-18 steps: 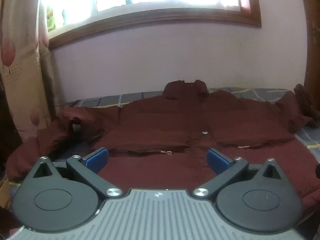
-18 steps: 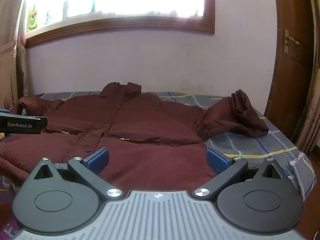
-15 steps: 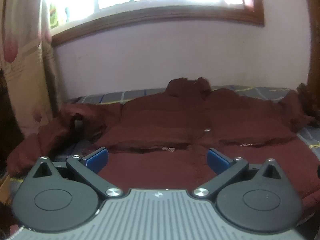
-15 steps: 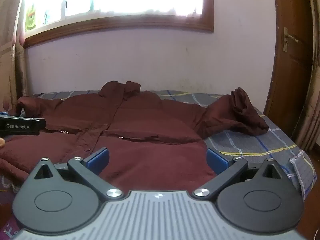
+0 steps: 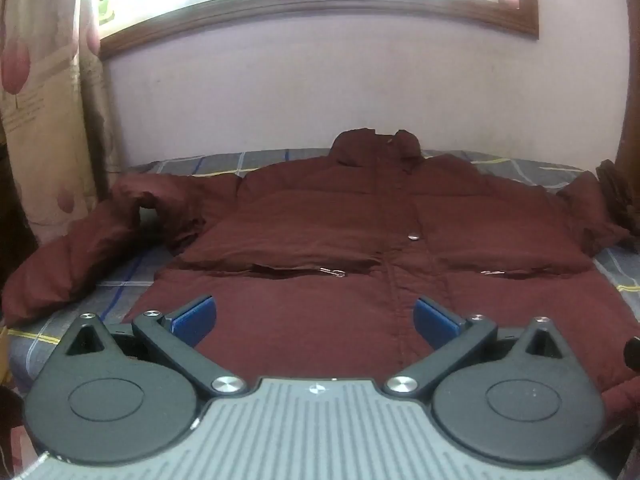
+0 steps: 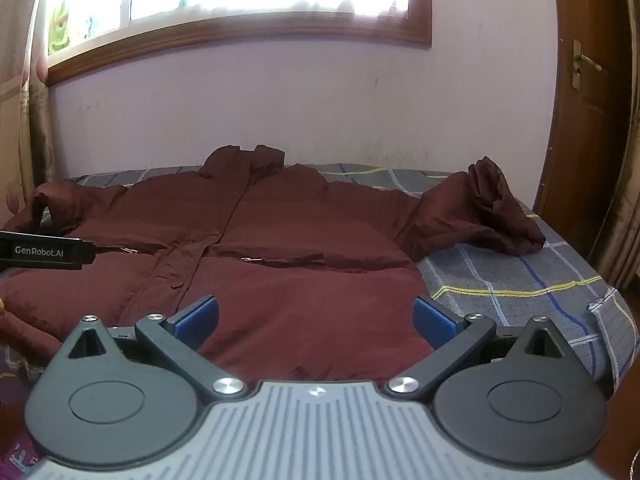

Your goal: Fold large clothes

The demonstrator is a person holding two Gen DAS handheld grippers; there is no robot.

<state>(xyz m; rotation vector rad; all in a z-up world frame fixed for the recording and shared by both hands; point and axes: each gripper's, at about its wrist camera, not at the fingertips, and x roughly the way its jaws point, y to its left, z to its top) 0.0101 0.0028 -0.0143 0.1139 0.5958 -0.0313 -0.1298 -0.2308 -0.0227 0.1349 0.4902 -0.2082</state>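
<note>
A dark red padded jacket (image 5: 360, 232) lies front up and spread out on a bed, collar toward the far wall. Its left sleeve (image 5: 80, 248) bends down toward the bed's left edge. In the right wrist view the jacket (image 6: 260, 240) shows too, with its right sleeve (image 6: 480, 216) bunched up on the bedsheet. My left gripper (image 5: 314, 316) is open and empty, just above the jacket's hem. My right gripper (image 6: 316, 314) is open and empty over the hem's right half. The left gripper's body (image 6: 44, 254) shows at the left edge of the right wrist view.
The bed has a grey checked sheet (image 6: 520, 276). A pale wall with a wood-framed window (image 5: 320, 4) stands behind the bed. A patterned curtain (image 5: 36, 100) hangs at the left. A wooden door (image 6: 592, 100) stands at the right, past the bed's edge.
The left gripper's view has shifted leftward and slightly closer to the jacket, showing more of the left sleeve. The right gripper has barely moved. Both stay open.
</note>
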